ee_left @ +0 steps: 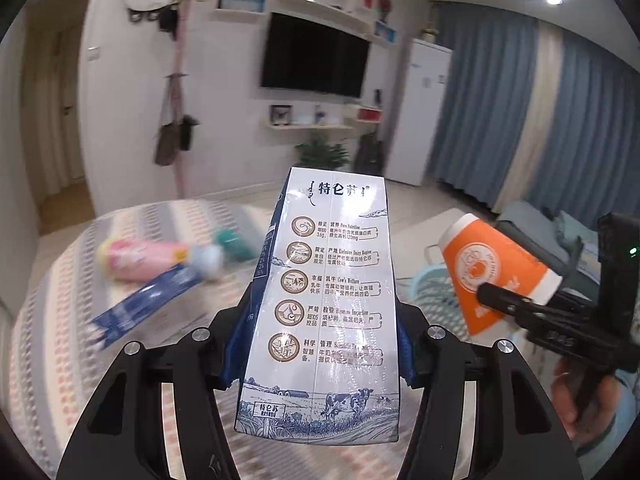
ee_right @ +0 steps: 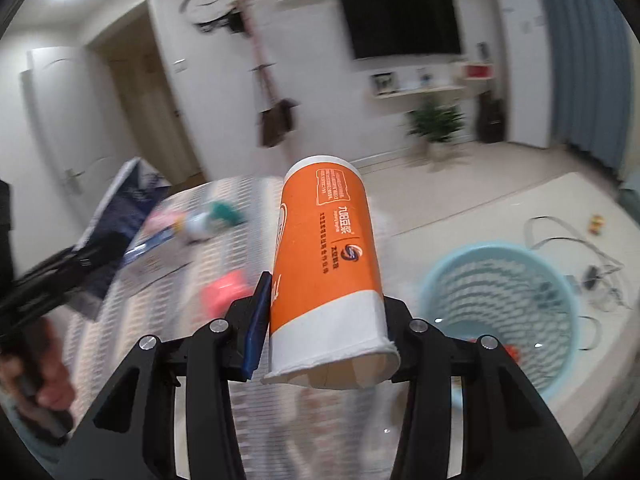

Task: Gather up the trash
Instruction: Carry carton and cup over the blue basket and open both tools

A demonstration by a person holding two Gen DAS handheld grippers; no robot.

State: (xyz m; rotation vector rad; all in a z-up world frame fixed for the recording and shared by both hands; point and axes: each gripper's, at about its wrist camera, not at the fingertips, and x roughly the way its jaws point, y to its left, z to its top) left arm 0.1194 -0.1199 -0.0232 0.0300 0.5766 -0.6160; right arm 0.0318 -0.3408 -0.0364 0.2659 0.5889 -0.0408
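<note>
Left wrist view: my left gripper (ee_left: pixel 320 344) has its jaws clamped on a milk carton (ee_left: pixel 328 292), flattened, white and blue with printed text and a cow scene, pointing up and away from me. Beyond it lies the bench (ee_left: pixel 52 320) under a striped cloth. On it, blurred, rest a blue wrapper (ee_left: pixel 144 300), a pink bottle (ee_left: pixel 148 260) just behind it and a green thing (ee_left: pixel 232 242) farther back. Off to the right, my right gripper (ee_left: pixel 516 304) holds an orange paper cup (ee_left: pixel 492 272) tilted on its side, over the pale blue basket (ee_left: pixel 424 292) that peeks out beneath it. Farthest off, a television (ee_left: pixel 316 56) hangs on the wall.

In the right wrist view, my right gripper (ee_right: pixel 326 332) has its jaws squeezed on the orange paper cup (ee_right: pixel 328 264), near its white rim end, the open mouth towards me and the base pointing away. To the right and lower stands the pale blue basket (ee_right: pixel 440 292) on the floor, with something small and red inside it. To the left, my left gripper (ee_right: pixel 76 268) carries the milk carton (ee_right: pixel 120 216) above the bench (ee_right: pixel 248 240), where a red scrap (ee_right: pixel 224 294) lies near me and the blurred bottle and green thing sit farther back.
</note>
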